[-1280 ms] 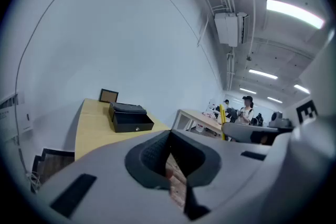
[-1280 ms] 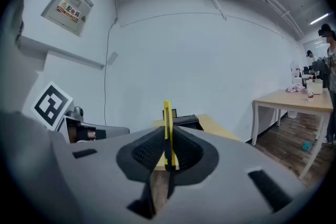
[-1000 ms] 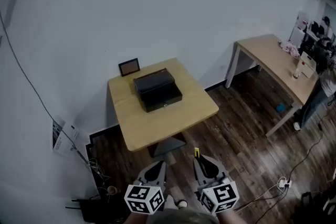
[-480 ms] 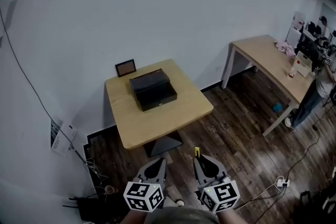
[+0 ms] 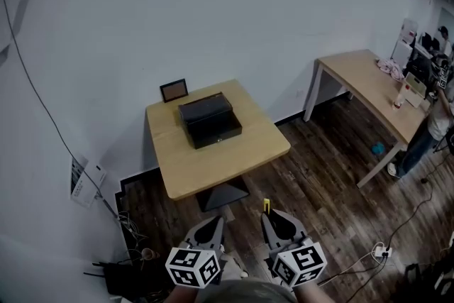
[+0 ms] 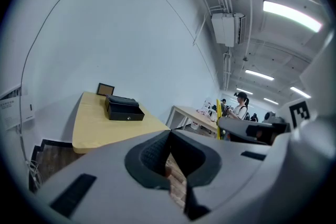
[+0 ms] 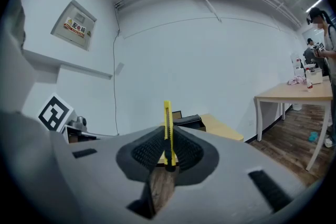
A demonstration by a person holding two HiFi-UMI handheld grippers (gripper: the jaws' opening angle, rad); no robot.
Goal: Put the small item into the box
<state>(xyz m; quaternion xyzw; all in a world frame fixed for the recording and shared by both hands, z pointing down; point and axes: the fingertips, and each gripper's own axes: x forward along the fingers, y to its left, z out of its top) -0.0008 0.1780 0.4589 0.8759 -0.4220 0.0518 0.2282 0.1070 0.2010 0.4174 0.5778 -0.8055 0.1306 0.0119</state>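
A black box [image 5: 208,120] with its lid shut stands on a small wooden table [image 5: 234,156] ahead of me; it also shows in the left gripper view as the black box [image 6: 123,108]. My right gripper [image 5: 268,218] is shut on a yellow utility knife [image 7: 167,128], whose tip [image 5: 266,206] sticks up between the jaws. My left gripper [image 5: 214,223] is shut with nothing in it. Both grippers hang over the dark wood floor, short of the table's near edge.
A small framed picture [image 5: 174,90] leans on the wall behind the box. A longer wooden table [image 5: 379,92] with clutter stands at the right, with a person [image 5: 433,117] beside it. Cables and a power strip [image 5: 379,250] lie on the floor.
The view has shifted slightly; the table and box sit a little lower and further right than half a second ago. The grippers keep their places and their hold.
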